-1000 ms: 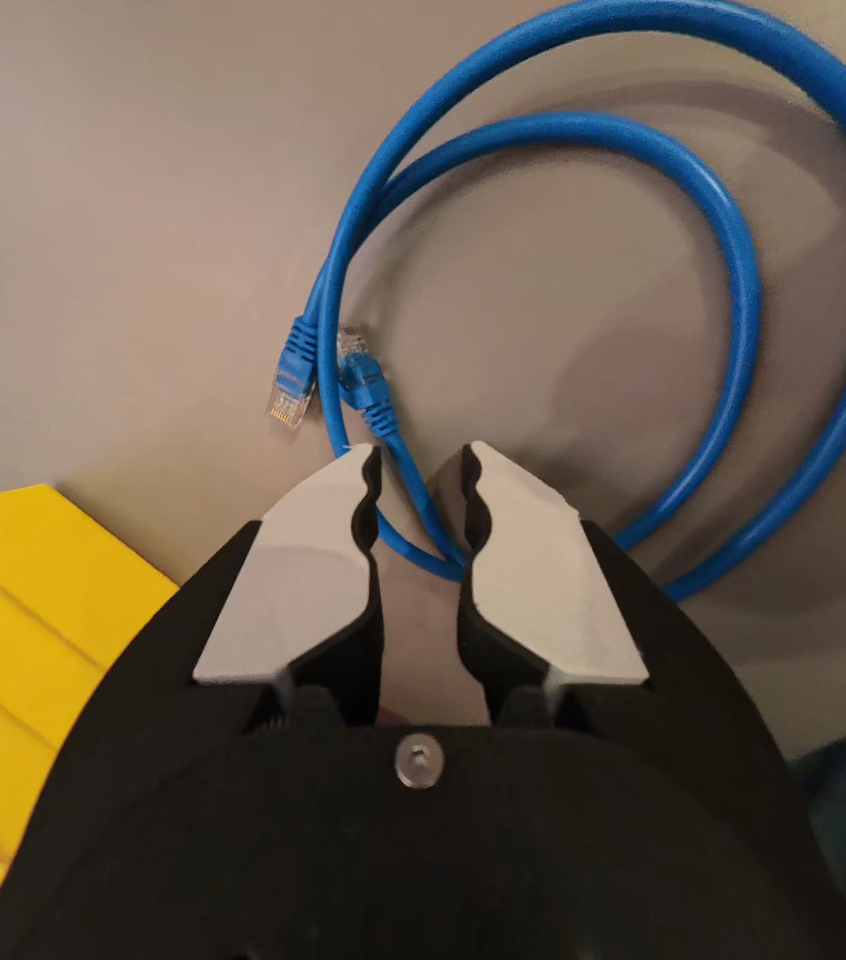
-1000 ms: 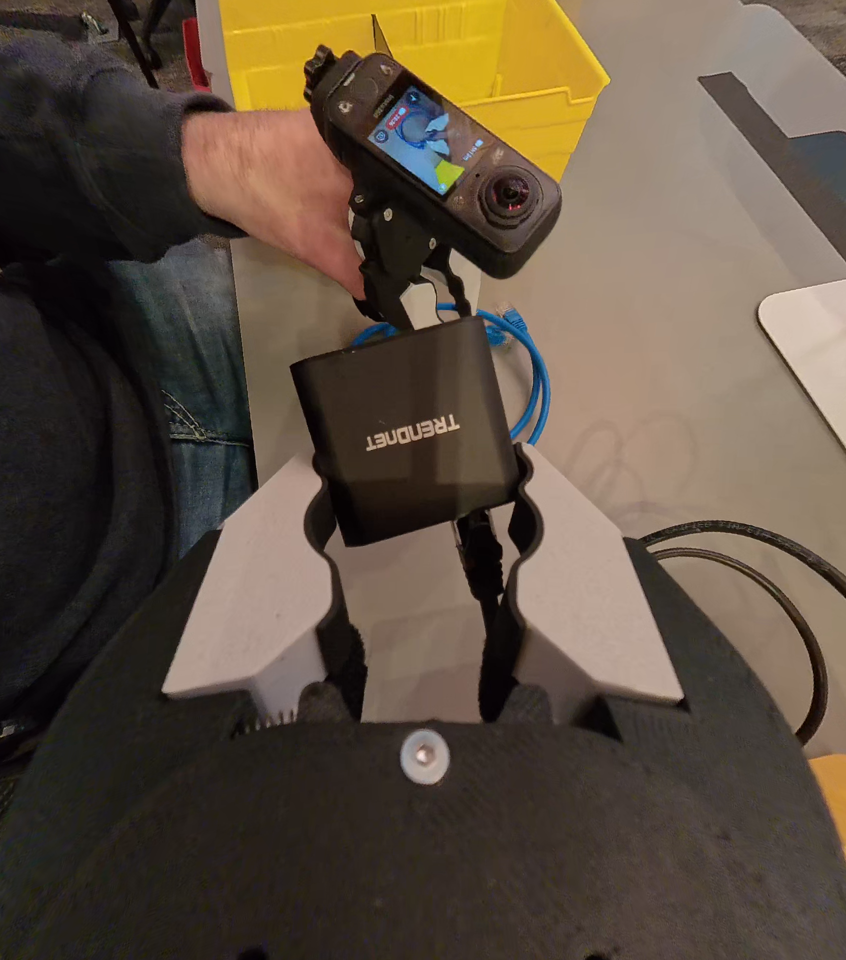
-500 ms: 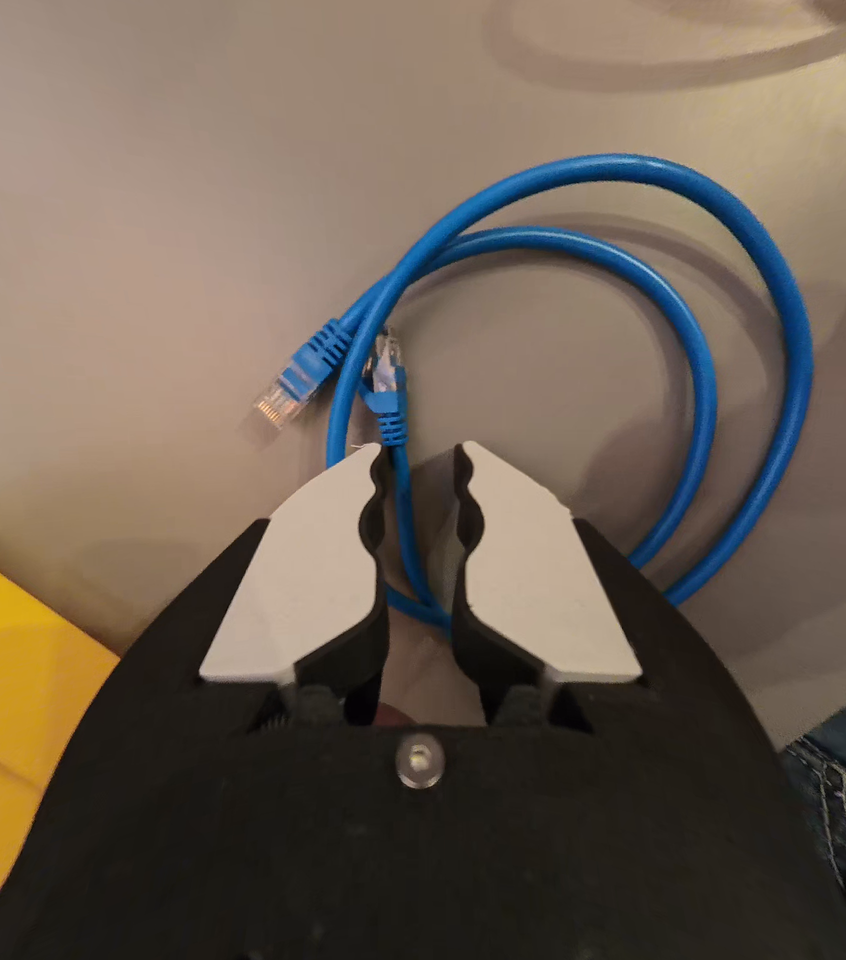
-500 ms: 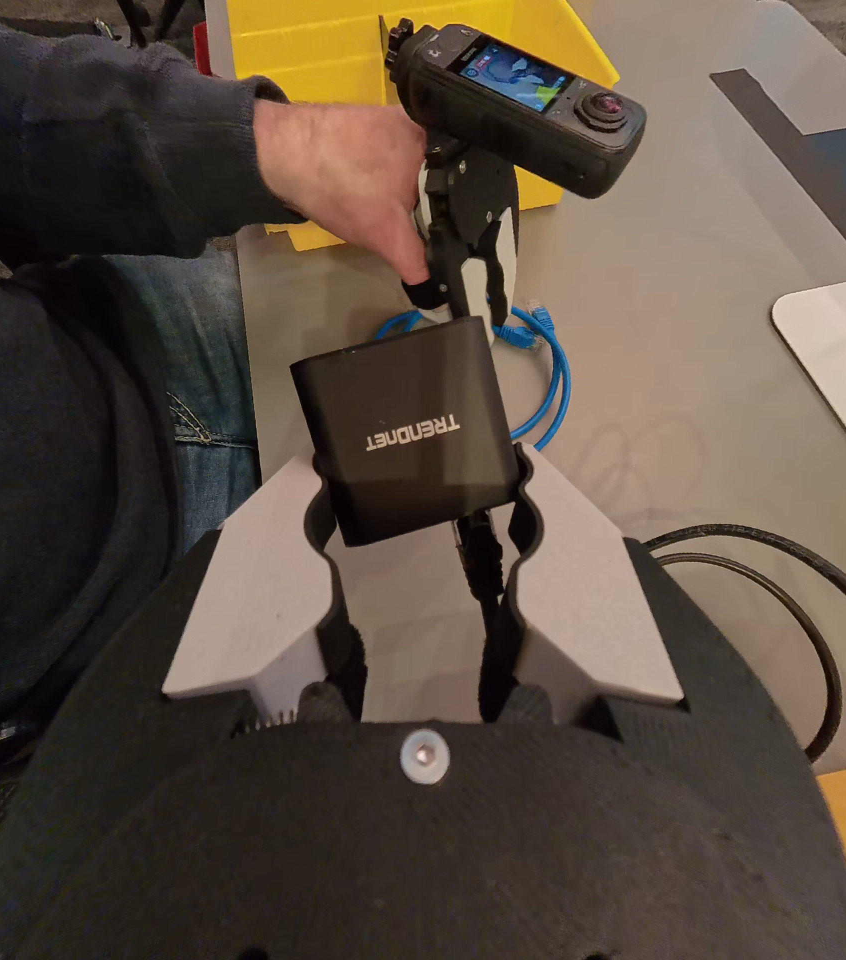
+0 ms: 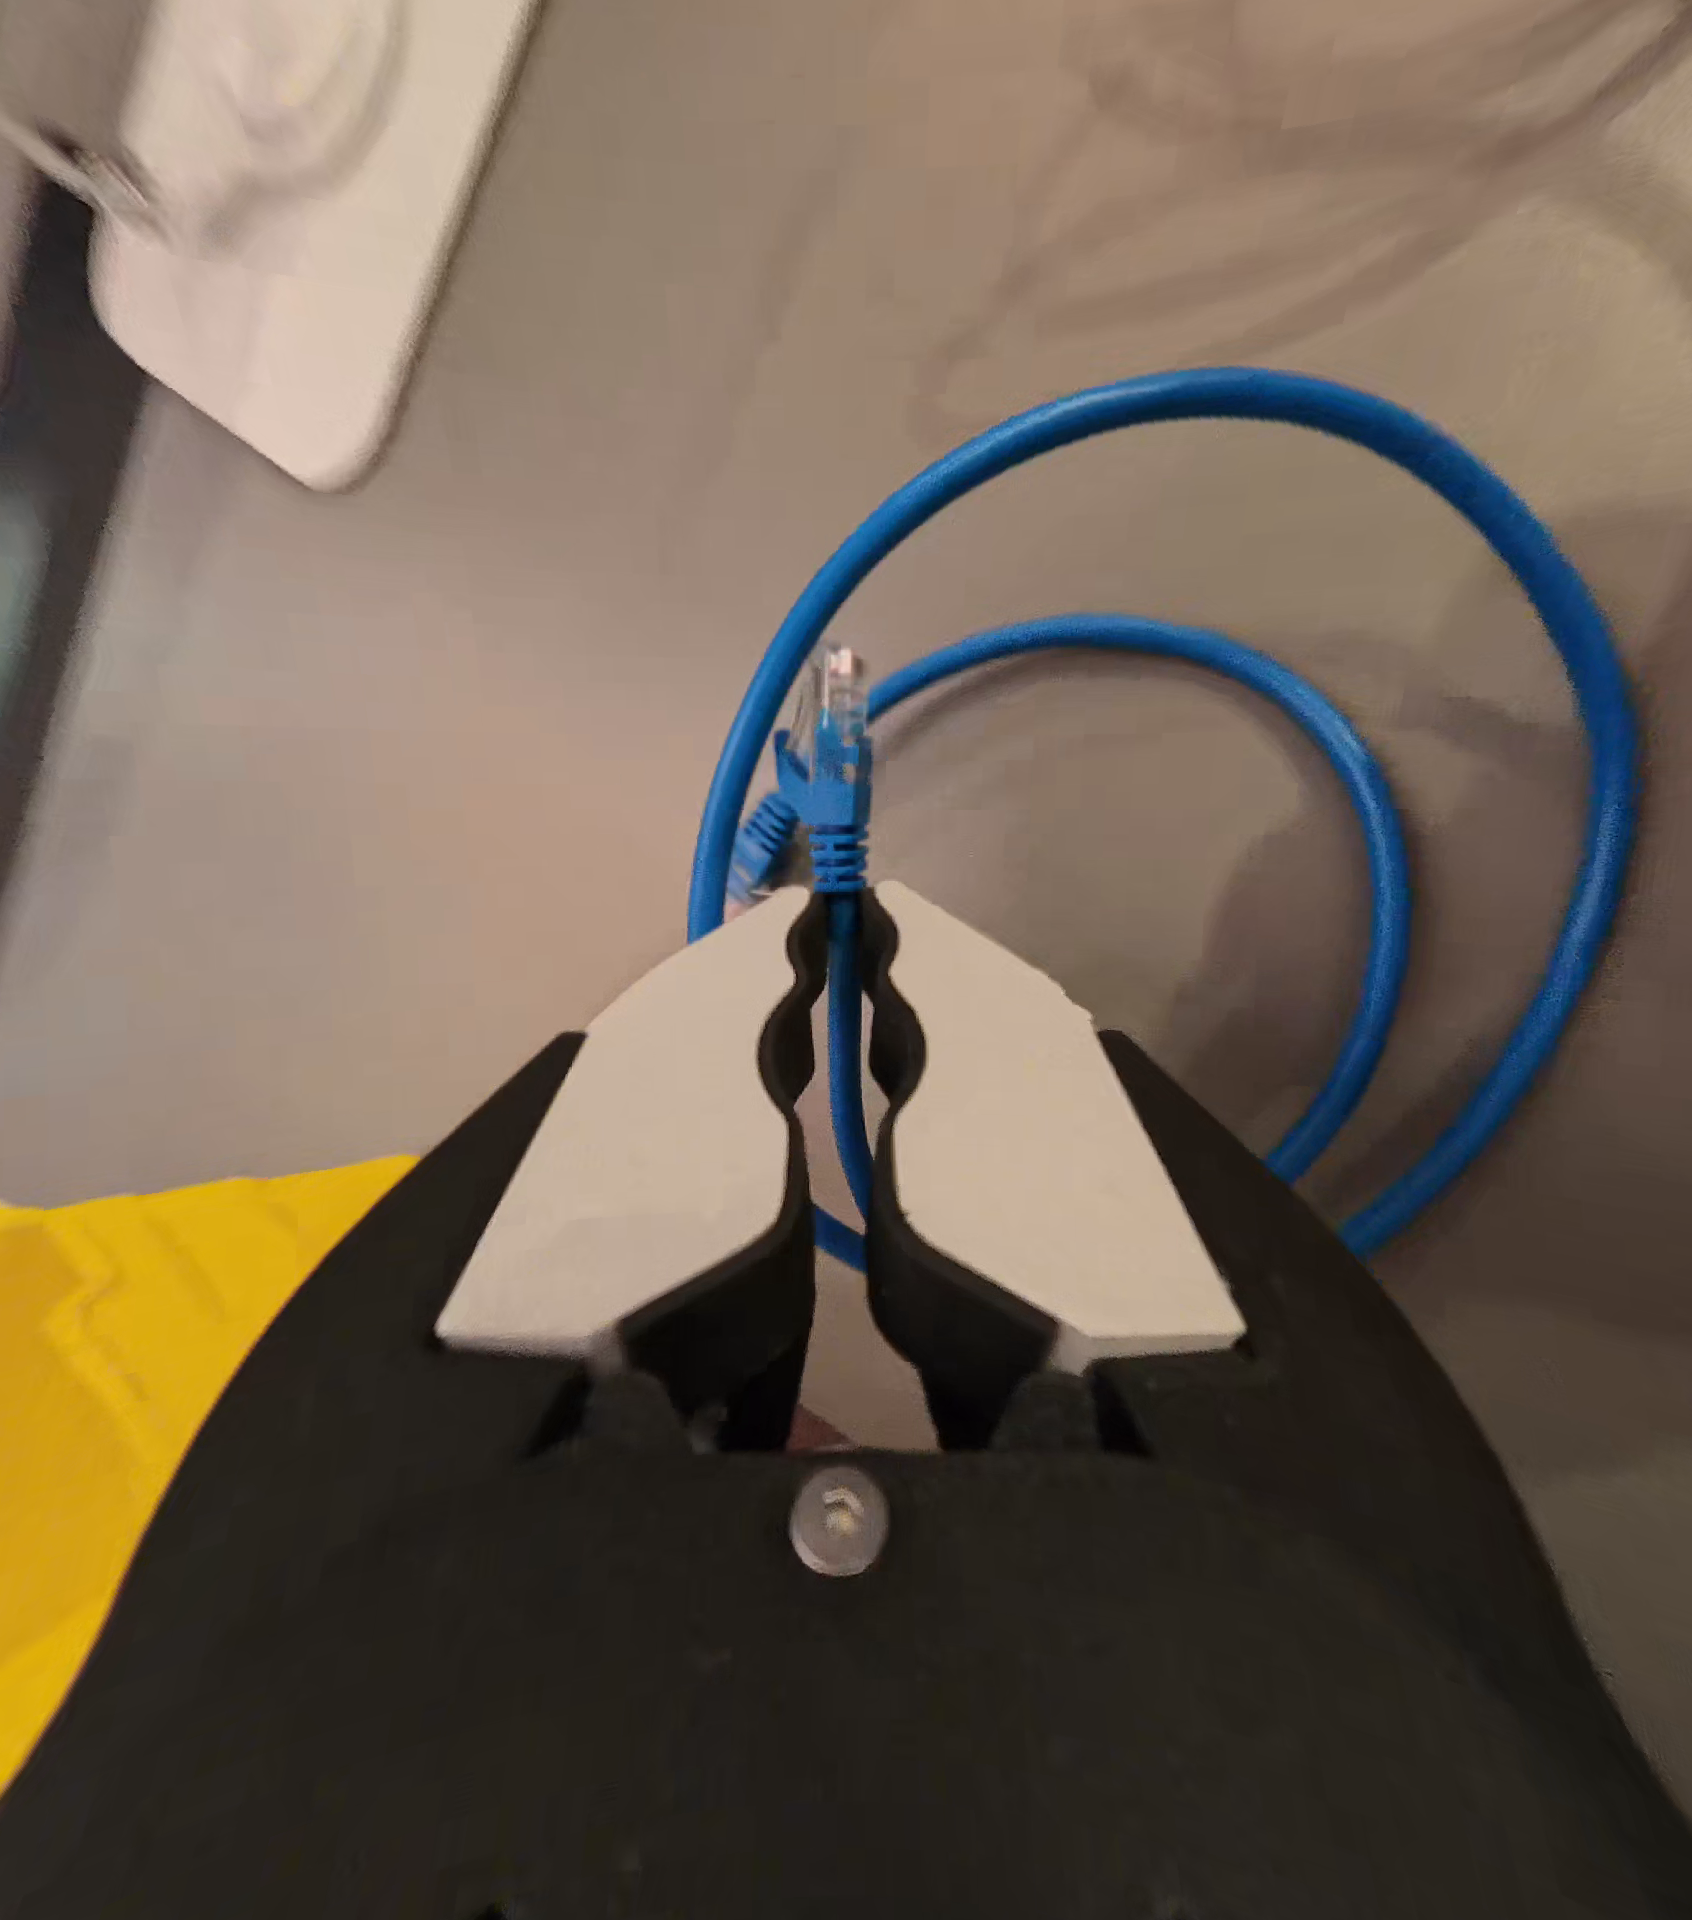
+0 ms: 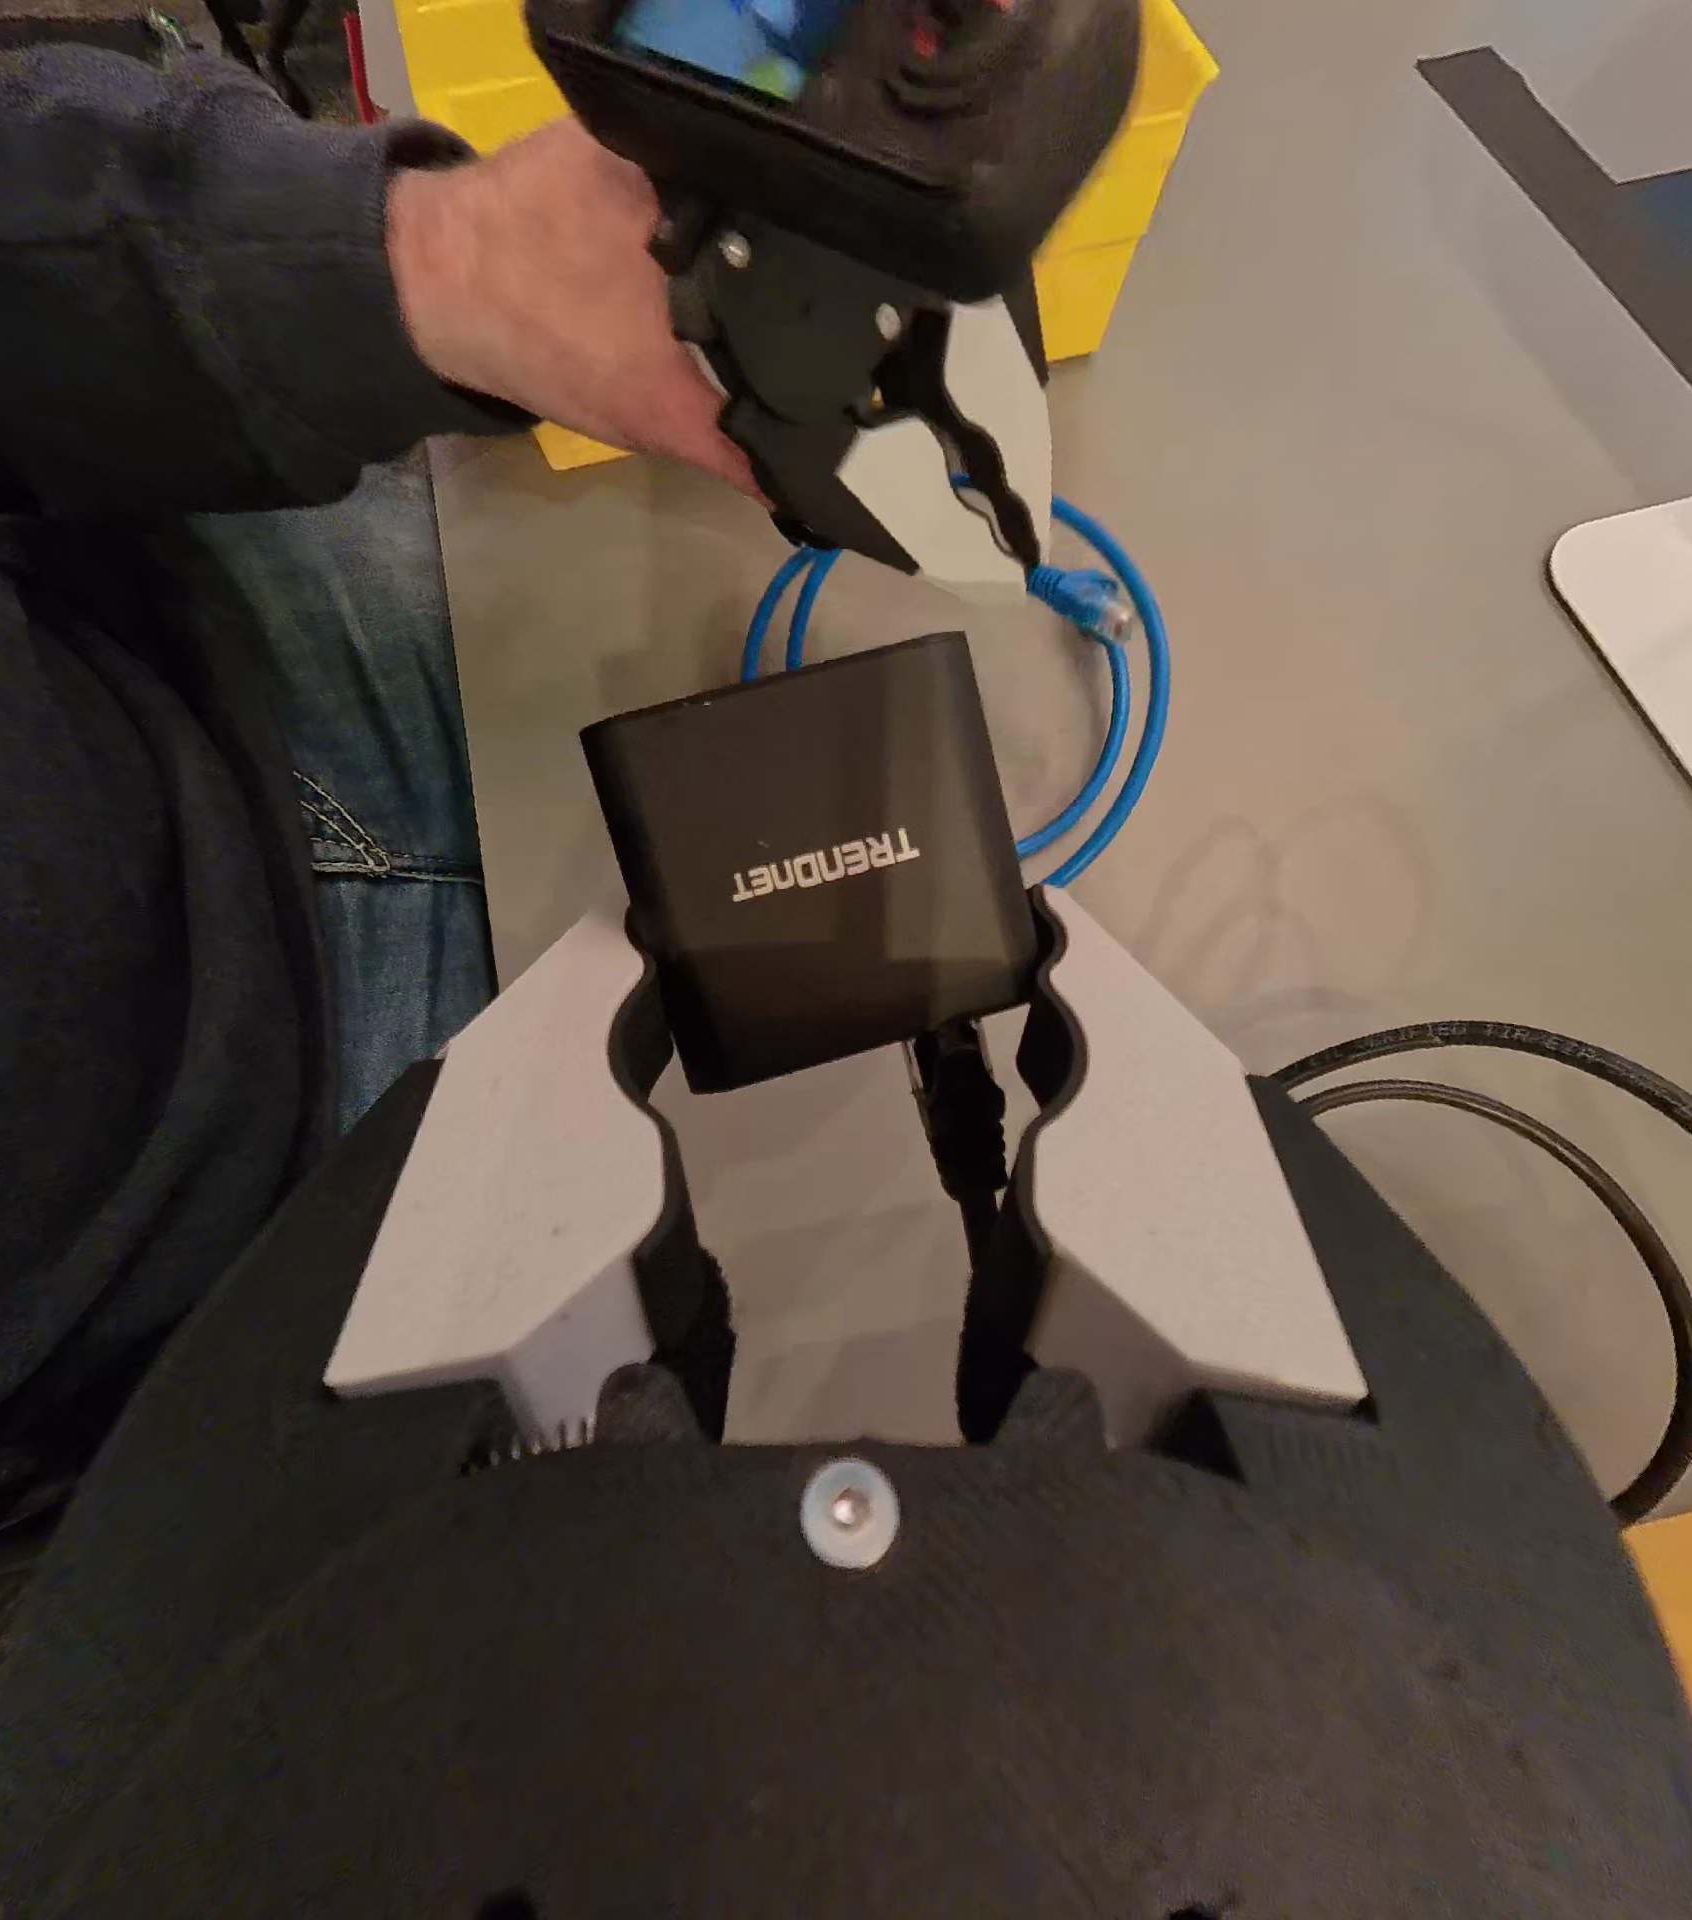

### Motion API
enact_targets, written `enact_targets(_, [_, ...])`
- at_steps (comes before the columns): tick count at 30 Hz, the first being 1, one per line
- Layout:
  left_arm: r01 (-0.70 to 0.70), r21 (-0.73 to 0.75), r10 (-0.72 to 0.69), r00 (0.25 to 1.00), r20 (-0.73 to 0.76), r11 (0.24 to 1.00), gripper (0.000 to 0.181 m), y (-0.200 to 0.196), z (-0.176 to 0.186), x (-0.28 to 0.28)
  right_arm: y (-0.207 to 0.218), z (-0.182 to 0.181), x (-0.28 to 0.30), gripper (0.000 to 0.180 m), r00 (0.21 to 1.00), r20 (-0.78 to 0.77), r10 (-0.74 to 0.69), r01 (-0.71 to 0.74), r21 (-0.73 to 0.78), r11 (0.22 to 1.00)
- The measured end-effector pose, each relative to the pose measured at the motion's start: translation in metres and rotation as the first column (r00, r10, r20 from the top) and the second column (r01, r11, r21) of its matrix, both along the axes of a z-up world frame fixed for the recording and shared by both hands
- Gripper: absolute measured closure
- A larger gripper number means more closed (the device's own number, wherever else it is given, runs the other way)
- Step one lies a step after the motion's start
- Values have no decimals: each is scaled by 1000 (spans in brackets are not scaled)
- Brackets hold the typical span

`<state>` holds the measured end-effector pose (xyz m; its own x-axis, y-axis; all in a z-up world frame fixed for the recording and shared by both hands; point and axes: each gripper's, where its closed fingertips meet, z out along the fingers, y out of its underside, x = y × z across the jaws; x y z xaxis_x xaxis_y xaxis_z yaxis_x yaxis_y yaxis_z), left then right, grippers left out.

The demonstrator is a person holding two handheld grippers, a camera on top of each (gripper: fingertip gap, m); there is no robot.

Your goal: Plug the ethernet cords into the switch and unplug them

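While I hold both tools over the grey table point(image 6: 1341, 623):
Left gripper point(image 5: 837, 904): my fingers pinch the coiled blue ethernet cord point(image 5: 1600, 748) just behind its clear-tipped plug point(image 5: 837, 748).
Right gripper point(image 6: 837, 966): my fingers clamp the flat black switch box point(image 6: 811, 852), one black cable point(image 6: 1600, 1164) plugged in its near end.
Around: yellow plastic bin point(image 6: 1122, 208) behind, white pad point(image 6: 1683, 623) at right.
In the way: the switch hides part of the coil.

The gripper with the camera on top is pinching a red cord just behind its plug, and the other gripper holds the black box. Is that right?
Nearly. The round rubbery cord is blue, not red, as the left wrist view shows. The left gripper does pinch it just behind its clear plastic plug, and the right gripper holds the black box-shaped switch.
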<state>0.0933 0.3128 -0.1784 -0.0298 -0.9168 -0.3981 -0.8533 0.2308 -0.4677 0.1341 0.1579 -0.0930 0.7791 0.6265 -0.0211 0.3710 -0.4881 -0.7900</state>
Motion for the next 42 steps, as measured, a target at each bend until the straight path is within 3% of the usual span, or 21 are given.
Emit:
enact_targets(1, [12,58,-13,1000,18,998,175,0,11,1,1,0,0,113,1000,0,0,0,-2,1000])
enact_targets(6, [83,305,-101,994,43,949,175,-7,53,1,9,-3,0,113,1000,1,-4,4,-24,1000])
enact_targets(13, [215,394,-259,964,60,893,176,-39,83,14,24,-9,0,113,1000,-21,15,-17,-65,998])
enact_targets(20, [304,539,-388,921,46,786,176,-63,107,16,33,-14,6,113,999,-39,-1,-3,-89,996])
enact_targets(29, [350,702,-472,881,-22,621,176,-74,121,20,33,-10,6,113,1000,-26,2,-6,-133,991])
enact_targets(42, [430,806,-493,846,-202,408,176,-72,122,20,37,-16,9,113,1000,-8,-14,12,-218,976])
